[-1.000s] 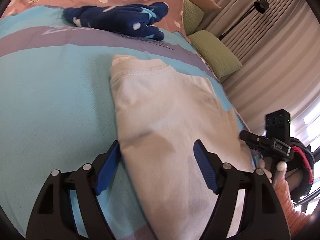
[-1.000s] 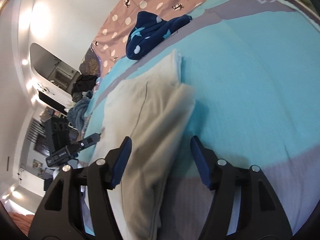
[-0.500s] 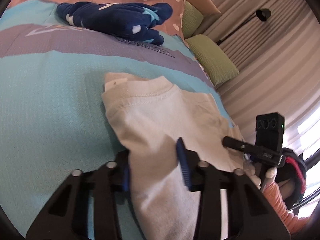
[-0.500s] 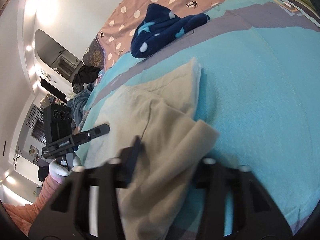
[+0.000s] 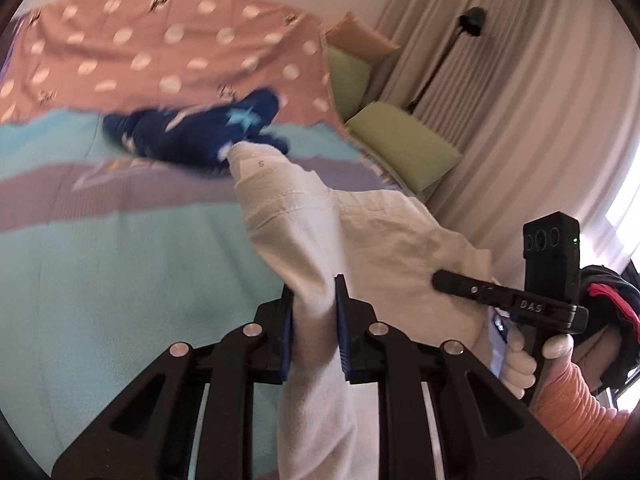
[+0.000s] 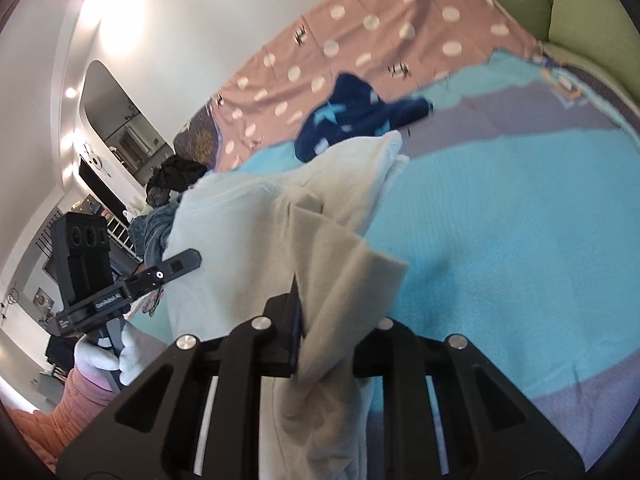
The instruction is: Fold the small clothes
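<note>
A cream white shirt [image 5: 360, 232] is lifted off the turquoise bed cover [image 5: 120, 264], its collar end pointing away from me. My left gripper [image 5: 314, 320] is shut on one bottom corner of the shirt, with cloth hanging below the blue pads. My right gripper [image 6: 320, 320] is shut on the other bottom corner of the shirt [image 6: 248, 232]; its right pad is hidden by cloth. Each gripper shows in the other's view: the right gripper [image 5: 460, 282] at the shirt's right edge, the left gripper [image 6: 184, 264] at its left edge.
A crumpled navy garment with light stars [image 5: 192, 136] [image 6: 360, 120] lies on the bed beyond the shirt. A pink dotted blanket [image 5: 160, 52] covers the far end. Green pillows [image 5: 400, 144], a floor lamp [image 5: 472, 24] and curtains stand at the right.
Both grippers went from open around the shirt's bottom edge to shut on it, then lifted it off the bed. The shirt now hangs between them.
</note>
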`<act>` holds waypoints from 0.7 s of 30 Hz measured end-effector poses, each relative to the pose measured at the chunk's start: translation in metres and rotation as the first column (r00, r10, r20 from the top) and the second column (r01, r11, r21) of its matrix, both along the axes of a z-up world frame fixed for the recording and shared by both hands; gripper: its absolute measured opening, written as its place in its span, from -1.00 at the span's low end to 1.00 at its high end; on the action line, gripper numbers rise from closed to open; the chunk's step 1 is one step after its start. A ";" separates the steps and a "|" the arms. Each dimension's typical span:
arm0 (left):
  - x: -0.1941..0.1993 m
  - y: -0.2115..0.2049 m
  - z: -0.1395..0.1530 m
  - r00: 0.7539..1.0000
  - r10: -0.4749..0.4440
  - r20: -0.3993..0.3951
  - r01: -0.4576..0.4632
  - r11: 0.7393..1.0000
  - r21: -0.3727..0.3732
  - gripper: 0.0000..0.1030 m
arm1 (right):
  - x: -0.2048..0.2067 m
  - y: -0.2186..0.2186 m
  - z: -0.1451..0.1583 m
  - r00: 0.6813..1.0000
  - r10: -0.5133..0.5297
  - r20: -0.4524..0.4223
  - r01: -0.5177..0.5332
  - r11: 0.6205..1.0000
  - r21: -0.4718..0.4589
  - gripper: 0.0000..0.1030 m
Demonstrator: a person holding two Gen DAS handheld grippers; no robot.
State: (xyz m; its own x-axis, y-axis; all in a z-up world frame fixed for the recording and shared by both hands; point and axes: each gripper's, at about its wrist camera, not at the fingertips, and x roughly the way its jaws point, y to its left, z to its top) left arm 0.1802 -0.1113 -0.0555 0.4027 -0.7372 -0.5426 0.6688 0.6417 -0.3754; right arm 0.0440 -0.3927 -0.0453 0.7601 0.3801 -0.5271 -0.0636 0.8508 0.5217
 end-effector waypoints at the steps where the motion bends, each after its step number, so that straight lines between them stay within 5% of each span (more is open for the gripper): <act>1: -0.005 -0.001 0.008 1.000 -0.007 0.022 0.007 1.000 -0.002 -0.66 | -0.004 0.001 0.005 1.000 -0.004 0.012 0.004 1.000 -0.008 -0.68; 11: -0.027 -0.033 0.055 0.987 -0.077 0.139 0.080 0.997 -0.019 -0.70 | -0.038 -0.018 0.058 0.984 -0.078 0.161 0.089 0.994 -0.061 -0.69; 21: 0.038 -0.133 0.098 0.966 -0.144 0.214 0.134 0.989 0.061 -0.74 | 0.028 -0.085 0.098 0.956 -0.201 0.213 0.224 0.971 -0.090 -0.70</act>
State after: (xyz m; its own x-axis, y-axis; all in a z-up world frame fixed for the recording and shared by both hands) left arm 0.2180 -0.2445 0.0423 0.4096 -0.7708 -0.4880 0.8149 0.5496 -0.1840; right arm 0.0718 -0.4773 0.0529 0.9111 0.1460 -0.3853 0.0310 0.9081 0.4175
